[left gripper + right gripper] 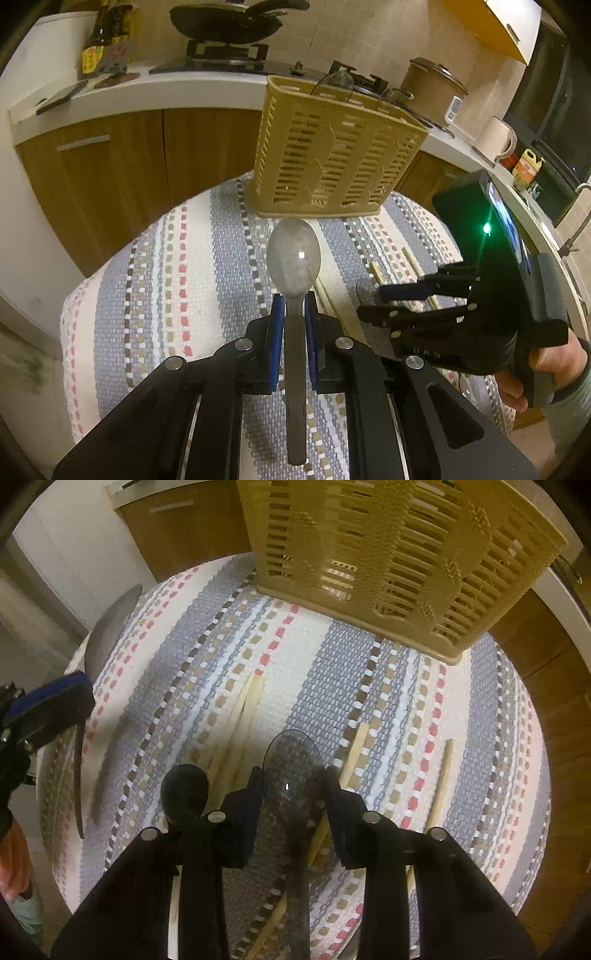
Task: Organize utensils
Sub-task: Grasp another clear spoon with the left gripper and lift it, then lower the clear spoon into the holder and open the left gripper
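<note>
A metal spoon sits at the centre of the left wrist view, its handle clamped between the blue pads of the left tongs and its bowl pointing up the frame toward a tan slotted utensil basket. The basket stands upright on a striped woven mat that covers the counter, and dark wire-like handles poke out of its top. At the right of that view the right tongs reach in from the side, low over the mat, with a hand wrapped around the black grip and a green light glowing on the body. Pale chopsticks lie on the mat just beside those tongs.

In the right wrist view the right tongs stand wide, one finger on each side of a dark see-through spoon that lies on the mat at lower centre; the fingers are apart from its bowl, not pressing it. A second dark spoon lies just left of it. A pair of chopsticks runs from the centre down toward the lower left, and single chopsticks lie at the right, apart from each other. The basket fills the top of this view, its base resting on the mat. At the left edge the left tongs show with the metal spoon held above the mat.

Behind the basket in the left view, a pan sits on a stove at upper centre and bottles stand at upper left.
</note>
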A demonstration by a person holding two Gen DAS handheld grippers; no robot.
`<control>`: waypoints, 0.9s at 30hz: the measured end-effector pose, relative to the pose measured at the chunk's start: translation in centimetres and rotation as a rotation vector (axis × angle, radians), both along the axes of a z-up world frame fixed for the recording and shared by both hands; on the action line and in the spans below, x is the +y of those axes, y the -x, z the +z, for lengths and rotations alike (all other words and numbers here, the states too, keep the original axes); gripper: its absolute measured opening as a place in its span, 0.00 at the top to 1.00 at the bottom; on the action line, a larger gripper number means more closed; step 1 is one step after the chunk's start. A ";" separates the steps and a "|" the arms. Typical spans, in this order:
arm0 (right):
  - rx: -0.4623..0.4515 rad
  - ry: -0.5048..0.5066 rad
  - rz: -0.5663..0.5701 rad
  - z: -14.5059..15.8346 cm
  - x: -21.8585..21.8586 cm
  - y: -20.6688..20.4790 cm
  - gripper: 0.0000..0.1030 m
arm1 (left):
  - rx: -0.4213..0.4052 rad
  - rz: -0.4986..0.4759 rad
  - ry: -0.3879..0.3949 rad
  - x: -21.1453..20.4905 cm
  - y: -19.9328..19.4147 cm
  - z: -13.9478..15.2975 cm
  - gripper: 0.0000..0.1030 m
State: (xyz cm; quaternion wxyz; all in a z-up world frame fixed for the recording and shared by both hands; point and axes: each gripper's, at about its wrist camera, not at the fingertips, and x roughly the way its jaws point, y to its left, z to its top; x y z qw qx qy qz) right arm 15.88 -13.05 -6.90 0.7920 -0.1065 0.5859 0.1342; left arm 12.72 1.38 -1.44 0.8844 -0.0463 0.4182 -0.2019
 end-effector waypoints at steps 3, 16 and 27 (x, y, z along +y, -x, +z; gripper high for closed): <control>-0.039 -0.051 -0.010 1.3 -0.9 1.1 0.71 | -0.039 0.003 0.016 0.2 0.2 0.9 0.91; -0.410 -0.402 -0.070 13.8 -7.6 5.0 0.71 | -0.393 0.063 0.242 1.9 -0.3 10.5 0.91; -0.719 -0.502 -0.219 21.1 -10.7 -0.3 0.71 | -0.623 0.193 0.275 0.0 -6.9 15.0 0.91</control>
